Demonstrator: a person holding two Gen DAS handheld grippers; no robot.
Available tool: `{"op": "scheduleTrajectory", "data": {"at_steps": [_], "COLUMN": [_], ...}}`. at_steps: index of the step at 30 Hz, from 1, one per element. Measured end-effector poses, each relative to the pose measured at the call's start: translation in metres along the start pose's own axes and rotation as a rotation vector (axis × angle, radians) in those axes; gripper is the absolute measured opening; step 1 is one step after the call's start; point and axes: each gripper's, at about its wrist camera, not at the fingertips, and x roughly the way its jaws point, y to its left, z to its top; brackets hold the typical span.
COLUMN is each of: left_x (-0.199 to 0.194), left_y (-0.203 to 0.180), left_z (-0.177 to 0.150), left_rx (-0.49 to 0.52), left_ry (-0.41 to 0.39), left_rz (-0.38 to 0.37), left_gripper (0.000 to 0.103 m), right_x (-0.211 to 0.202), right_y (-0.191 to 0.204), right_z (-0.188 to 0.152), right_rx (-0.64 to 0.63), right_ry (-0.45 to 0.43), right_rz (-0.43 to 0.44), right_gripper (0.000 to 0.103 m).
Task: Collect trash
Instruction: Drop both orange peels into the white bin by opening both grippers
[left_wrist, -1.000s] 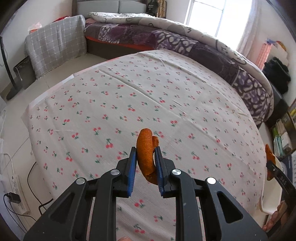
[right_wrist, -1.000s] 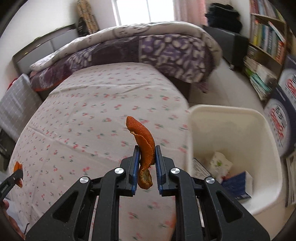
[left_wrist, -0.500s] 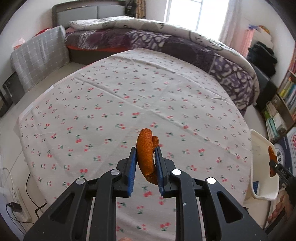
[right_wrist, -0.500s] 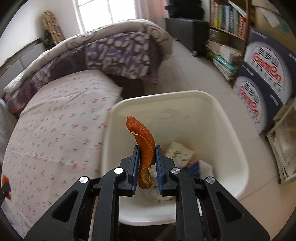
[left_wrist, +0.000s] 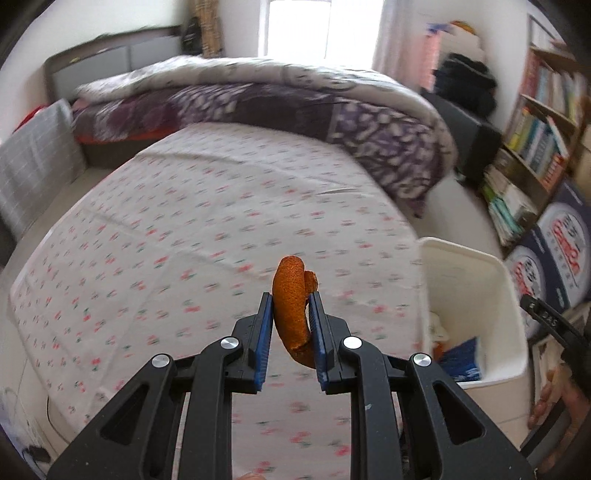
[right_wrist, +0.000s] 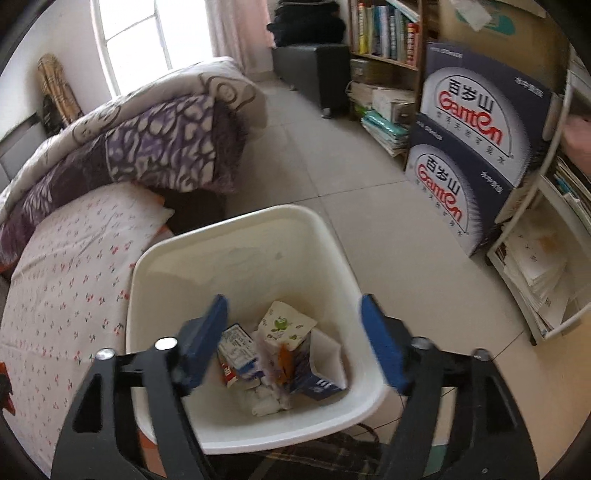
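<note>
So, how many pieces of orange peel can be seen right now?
2. One peel is clamped between the fingers of the left gripper, above the cherry-print cloth. One seems to lie in the white bin among the cartons. More may be hidden under that trash.

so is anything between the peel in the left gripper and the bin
Nothing visible. The left gripper is shut on the orange peel above the cherry-print cloth, and the white bin stands open-topped to its right, with only bare cloth between.

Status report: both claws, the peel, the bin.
Left claw shut on orange peel, over the tablecloth. Right claw just opened, empty, above the white bin. Nothing blocking.
</note>
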Motion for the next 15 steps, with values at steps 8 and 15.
{"op": "scheduleTrajectory", "data": {"at_steps": [8,15], "left_x": [-0.002,0.007], "left_y": [-0.077,-0.136], "left_z": [0.011,0.029], "left_rx": [0.097,0.125], "left_ry": [0.005,0.045], "left_rz": [-0.111,-0.237], "left_gripper": [0.02,0.026], "right_x": [-0.013,-0.02], "right_y": [-0.039,-0.077], "right_z": [0.001,-0.002], "right_rx": [0.06,0.136], "right_ry": [-0.034,-0.041], "right_rz": [-0.033,-0.077], "right_gripper": [0.089,0.091]}}
